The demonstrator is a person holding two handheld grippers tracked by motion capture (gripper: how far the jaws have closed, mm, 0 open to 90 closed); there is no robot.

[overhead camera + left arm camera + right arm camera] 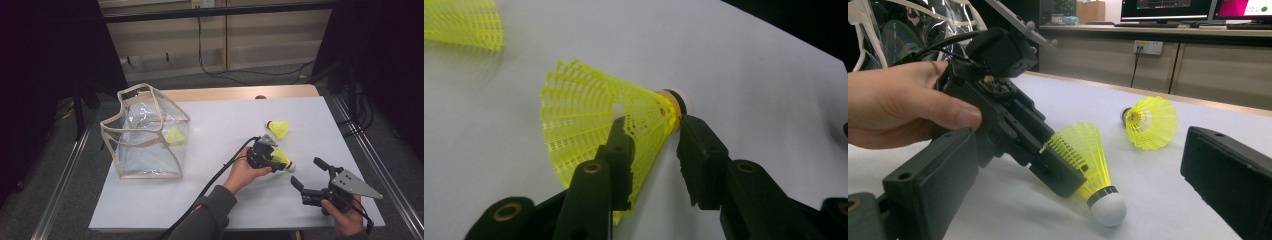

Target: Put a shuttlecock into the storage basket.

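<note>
A yellow shuttlecock point(283, 159) point(1087, 155) with a white cork lies on the white table right of centre. My left gripper point(274, 159) point(653, 125) is shut on it. One black jaw presses into the mesh skirt point(589, 110), and the other sits against the band by the cork. A second yellow shuttlecock point(278, 128) point(1149, 122) point(466, 22) lies a little farther back, untouched. My right gripper point(306, 171) hovers near the front right of the table, jaws wide open and empty, pointing at the held shuttlecock.
A clear plastic bag with beige trim point(134, 93) stands open on the table's left side, with another yellow shuttlecock point(175, 135) inside it. The left gripper's black cable point(215, 175) trails toward the front edge. Metal rails run along both table sides.
</note>
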